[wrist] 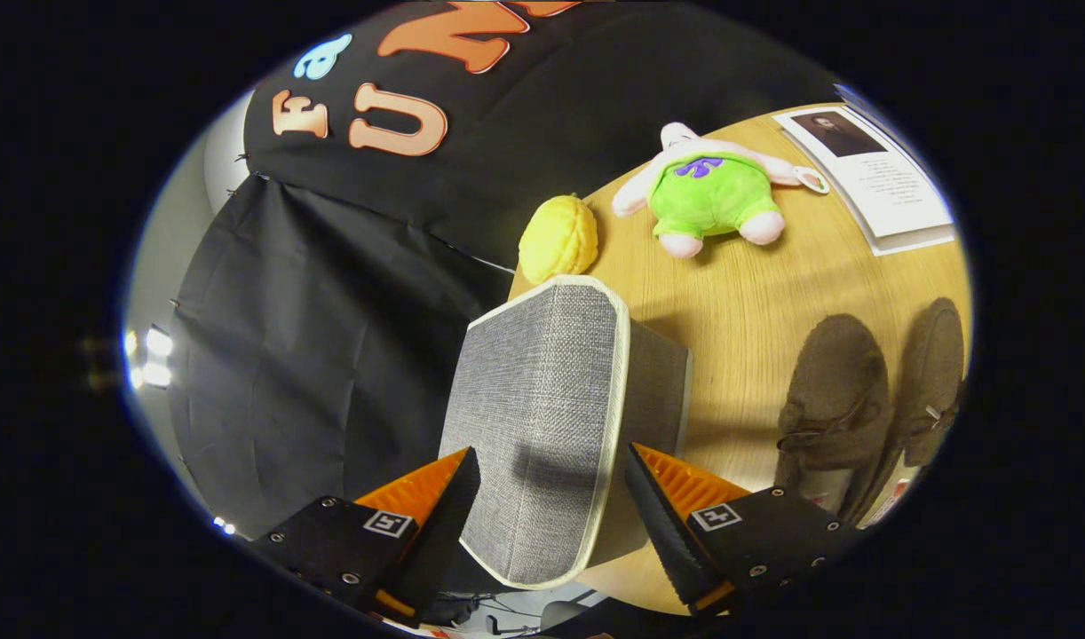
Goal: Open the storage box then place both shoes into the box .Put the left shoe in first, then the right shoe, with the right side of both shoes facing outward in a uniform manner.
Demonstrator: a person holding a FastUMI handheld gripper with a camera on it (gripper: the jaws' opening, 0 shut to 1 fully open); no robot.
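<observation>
Between our spread fingers we see the grey fabric storage box, its lid panel with pale trim facing us; our gripper is released, neither finger pressing it. At three o'clock from the box, two brown shoes lie side by side on the wooden table. At twelve o'clock sits a yellow toy, at one o'clock a green plush.

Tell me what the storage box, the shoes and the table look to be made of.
Storage box: grey woven fabric, visible weave, pale piped edge; it sits between the open gripper fingers. Shoes: brown, matte, suede-like, probably. Table: light wood grain, perhaps laminate.
</observation>
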